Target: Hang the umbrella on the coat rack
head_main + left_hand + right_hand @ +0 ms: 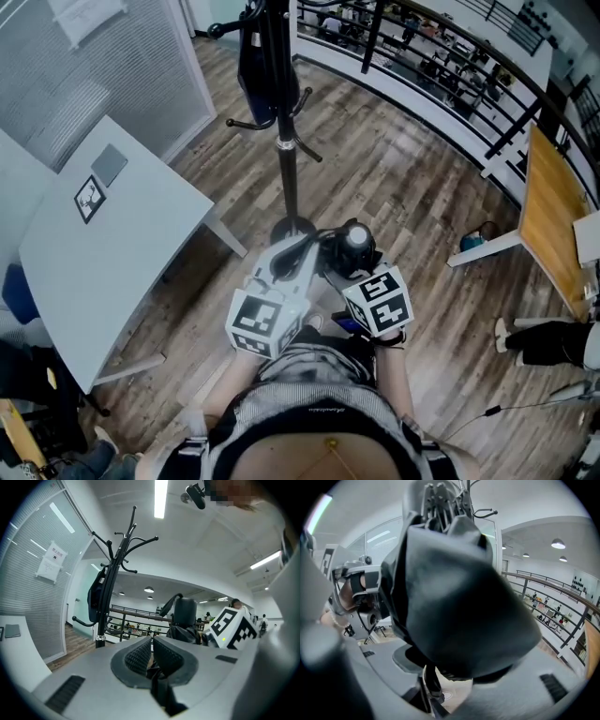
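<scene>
Folded umbrella [454, 597] gripped close to the body, short of the coat rack [286, 141]

The right gripper [452, 667] was clamped on the black umbrella, whose bundled cloth filled that gripper's view. The left gripper [152, 656] sat just beside it, jaws drawn almost together with nothing between them. A dark bag [253, 56] hung from an upper hook of the rack, which stood ahead beside the white table [112, 253].

The folded black umbrella [354, 246] stands upright near the black coat rack's [289, 178] base, not yet hung.
</scene>
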Tool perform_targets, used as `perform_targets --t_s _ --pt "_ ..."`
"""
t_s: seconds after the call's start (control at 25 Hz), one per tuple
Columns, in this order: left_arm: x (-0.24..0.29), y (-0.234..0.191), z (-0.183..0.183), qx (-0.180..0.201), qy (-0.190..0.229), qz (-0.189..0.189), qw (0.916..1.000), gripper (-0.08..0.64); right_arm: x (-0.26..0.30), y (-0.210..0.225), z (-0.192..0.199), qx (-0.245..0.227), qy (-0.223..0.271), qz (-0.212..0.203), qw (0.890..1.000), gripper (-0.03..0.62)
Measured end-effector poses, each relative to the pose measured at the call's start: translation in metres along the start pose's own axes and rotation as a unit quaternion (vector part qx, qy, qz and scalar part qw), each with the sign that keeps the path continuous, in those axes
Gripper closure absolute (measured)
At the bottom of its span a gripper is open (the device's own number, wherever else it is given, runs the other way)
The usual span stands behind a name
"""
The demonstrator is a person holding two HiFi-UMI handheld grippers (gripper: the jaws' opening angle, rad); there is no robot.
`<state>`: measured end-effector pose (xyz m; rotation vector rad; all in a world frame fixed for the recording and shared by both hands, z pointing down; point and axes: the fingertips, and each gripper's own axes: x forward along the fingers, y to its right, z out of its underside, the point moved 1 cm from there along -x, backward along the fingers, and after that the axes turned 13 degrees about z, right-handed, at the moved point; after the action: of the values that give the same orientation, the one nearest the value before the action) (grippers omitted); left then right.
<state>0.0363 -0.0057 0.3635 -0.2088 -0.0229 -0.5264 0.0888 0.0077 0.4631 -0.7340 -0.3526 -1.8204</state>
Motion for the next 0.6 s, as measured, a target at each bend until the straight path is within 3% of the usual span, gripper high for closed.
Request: perform_targets --t_s 0.6 --pt "0.008 0.007 0.007 0.0 -0.01 -0.027 0.9996 0.546 -0.001 0.013 0.014 -0.001 -0.005 -0.013 1.0 0.336"
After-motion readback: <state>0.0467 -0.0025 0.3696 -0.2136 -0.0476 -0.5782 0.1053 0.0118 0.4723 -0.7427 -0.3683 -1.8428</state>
